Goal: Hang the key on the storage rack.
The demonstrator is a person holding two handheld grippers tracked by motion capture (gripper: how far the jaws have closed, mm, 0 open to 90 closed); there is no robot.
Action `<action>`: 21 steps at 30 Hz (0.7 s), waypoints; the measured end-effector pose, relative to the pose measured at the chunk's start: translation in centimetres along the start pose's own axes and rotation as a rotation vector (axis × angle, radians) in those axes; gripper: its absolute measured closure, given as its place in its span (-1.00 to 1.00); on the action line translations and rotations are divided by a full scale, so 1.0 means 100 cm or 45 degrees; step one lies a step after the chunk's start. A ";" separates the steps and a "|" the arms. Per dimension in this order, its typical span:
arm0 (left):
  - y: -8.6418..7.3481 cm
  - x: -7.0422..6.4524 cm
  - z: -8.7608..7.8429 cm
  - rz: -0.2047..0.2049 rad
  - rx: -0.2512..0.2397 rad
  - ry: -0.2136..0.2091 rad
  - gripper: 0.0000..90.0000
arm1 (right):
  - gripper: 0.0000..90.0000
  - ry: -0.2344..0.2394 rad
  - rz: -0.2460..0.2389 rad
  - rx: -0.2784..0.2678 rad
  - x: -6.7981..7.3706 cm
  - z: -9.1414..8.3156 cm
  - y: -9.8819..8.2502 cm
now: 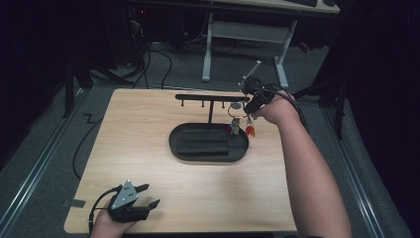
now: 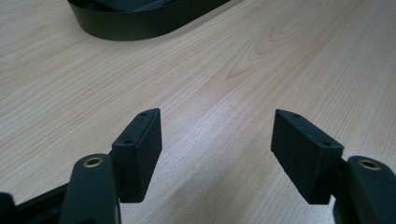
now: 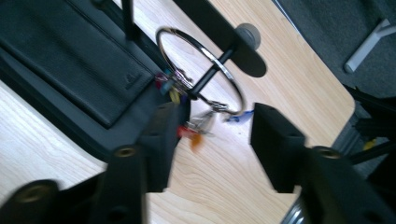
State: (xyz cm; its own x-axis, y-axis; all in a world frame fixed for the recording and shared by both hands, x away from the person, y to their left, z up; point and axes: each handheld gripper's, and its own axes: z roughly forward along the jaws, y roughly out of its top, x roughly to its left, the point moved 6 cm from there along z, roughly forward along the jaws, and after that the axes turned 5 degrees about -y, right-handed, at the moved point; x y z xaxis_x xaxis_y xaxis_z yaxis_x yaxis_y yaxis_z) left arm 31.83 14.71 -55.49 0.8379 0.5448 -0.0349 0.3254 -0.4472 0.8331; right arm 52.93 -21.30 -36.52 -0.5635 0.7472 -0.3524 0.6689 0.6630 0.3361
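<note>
A black hook rack stands in an oval black tray. A silver key ring with coloured keys and tags hangs from a peg at the rack's right end. My right gripper is right beside it, held by a hand coming from the right. In the right gripper view the ring loops over the peg just beyond the right gripper, whose jaws stand apart without touching it. My left gripper rests open at the table's front left, and in its own view the left gripper has nothing between its jaws.
A flat black wallet lies in the tray, the same wallet seen close in the right gripper view. The tray's wall lies beyond the left gripper. Bare wooden table stretches left of the tray. A white desk frame stands behind.
</note>
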 end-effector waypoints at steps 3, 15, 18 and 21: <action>0.000 0.000 0.000 0.001 0.002 0.000 -0.24 | -0.15 0.007 0.008 -0.030 0.005 -0.001 -0.006; 0.000 -0.002 0.004 0.005 0.021 -0.004 -0.25 | -0.54 0.008 0.115 -0.129 0.023 0.001 -0.050; 0.000 -0.002 0.004 0.003 0.020 -0.003 -0.25 | -0.59 0.003 0.130 -0.147 0.028 0.003 -0.064; -0.001 -0.003 0.005 0.004 0.024 -0.003 -0.25 | -0.63 0.010 0.161 -0.171 0.031 0.006 -0.078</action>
State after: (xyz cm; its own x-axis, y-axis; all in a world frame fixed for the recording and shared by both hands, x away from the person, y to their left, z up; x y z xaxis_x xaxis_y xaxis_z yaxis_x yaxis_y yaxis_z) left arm 31.80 14.25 -55.80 0.8401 0.5414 -0.0334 0.3308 -0.4624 0.8227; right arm 46.19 -24.17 -40.74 -0.4833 0.8247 -0.2937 0.6642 0.5639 0.4907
